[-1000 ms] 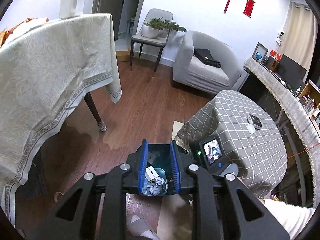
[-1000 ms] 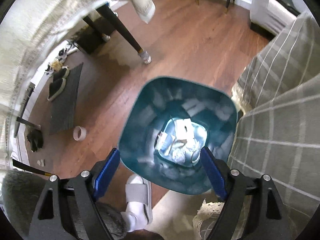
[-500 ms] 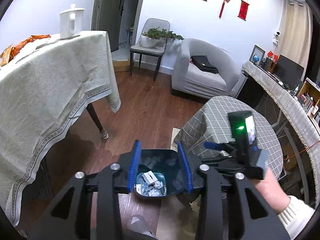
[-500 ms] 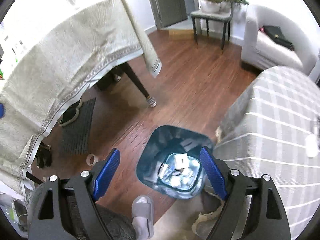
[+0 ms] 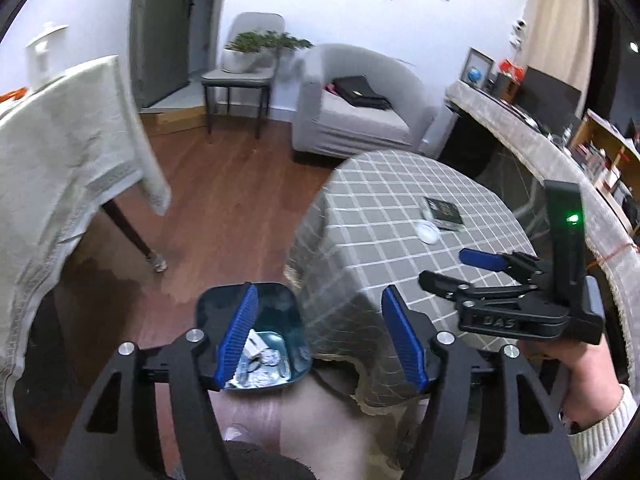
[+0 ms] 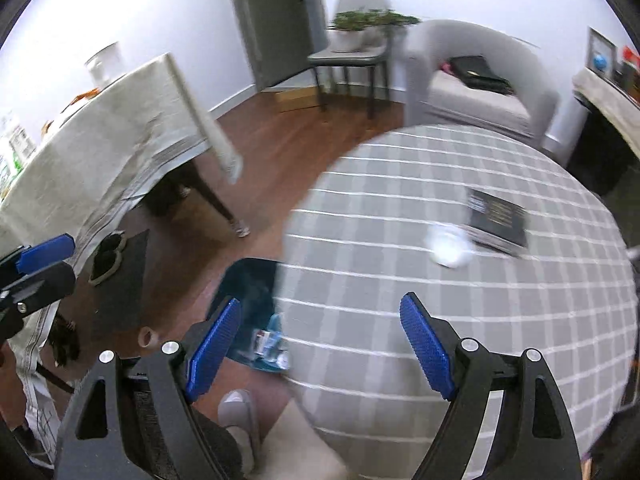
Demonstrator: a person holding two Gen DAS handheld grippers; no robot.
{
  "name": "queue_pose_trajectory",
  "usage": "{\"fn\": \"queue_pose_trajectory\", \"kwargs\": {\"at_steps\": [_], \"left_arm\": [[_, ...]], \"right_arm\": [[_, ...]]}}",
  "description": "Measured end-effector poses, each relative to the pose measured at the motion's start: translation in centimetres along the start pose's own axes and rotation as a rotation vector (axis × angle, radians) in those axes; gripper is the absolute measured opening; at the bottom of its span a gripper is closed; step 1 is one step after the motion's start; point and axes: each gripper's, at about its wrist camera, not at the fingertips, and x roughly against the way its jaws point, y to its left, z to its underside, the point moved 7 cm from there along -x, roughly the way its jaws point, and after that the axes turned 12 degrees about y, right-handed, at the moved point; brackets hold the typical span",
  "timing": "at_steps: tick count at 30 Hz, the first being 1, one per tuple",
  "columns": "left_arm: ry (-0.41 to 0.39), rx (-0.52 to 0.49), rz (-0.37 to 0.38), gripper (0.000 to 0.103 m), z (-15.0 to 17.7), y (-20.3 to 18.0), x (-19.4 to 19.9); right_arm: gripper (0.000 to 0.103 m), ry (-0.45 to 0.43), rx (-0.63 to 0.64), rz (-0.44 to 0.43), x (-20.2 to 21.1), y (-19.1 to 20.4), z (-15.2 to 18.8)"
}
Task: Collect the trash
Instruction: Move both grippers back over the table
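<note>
From the left wrist view, the left hand-held gripper (image 5: 320,340) was spread wide with nothing between its ribbed blue pads, hanging above the teal trash bin (image 5: 256,336) on the wood floor (image 5: 224,208). The bin sat right at the foot of the checked tabletop (image 5: 400,216), which I'd guess was so stuff could go straight down into it. It looked like glossy plastic with rounded corners, and inside was crumpled foil and a bit of white card, so some trash was already collected. The right hand-held gripper (image 5: 452,268) hung over the tabletop, jaws apart too, pointed toward a small white disc (image 5: 430,234) lying just beside a dark flat booklet-looking thing (image 5: 444,210). The cloth was a soft grey grid with a frayed lacy hem. From the right wrist view, pretty blurry, the right hand-held gripper (image 6: 320,344) was released and empty, aimed across the tabletop (image 6: 480,320) at that white round thing (image 6: 450,248), which touched the dark booklet (image 6: 498,216). Couldn't tell if the disc was a lid or a wad of paper. The bin (image 6: 252,280) peeked out at the tabletop's edge, and my guess was the white piece was next up.
</note>
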Motion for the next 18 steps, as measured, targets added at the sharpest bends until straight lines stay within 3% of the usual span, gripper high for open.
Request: {"fn": "queue_pose_trajectory", "kwargs": {"at_steps": [10, 14, 16, 18], "left_arm": [[0.061, -0.114, 0.053, 0.072, -1.5, -8.1, -6.6], [0.081, -0.149, 0.073, 0.072, -1.9, -10.5, -8.6], [0.091, -0.165, 0.080, 0.072, -2.2, -11.8, -9.8], [0.098, -0.190, 0.085, 0.071, -2.4, -13.1, -11.0]], "right_arm": [[0.083, -0.009, -0.160, 0.056, 2.4, -10.7, 5.1], [0.083, -0.009, -0.206, 0.073, 3.1, -13.6, 6.9], [0.076, -0.009, -0.214, 0.078, 3.4, -14.4, 7.6], [0.076, -0.010, -0.221, 0.086, 3.8, -15.2, 8.2]]}}
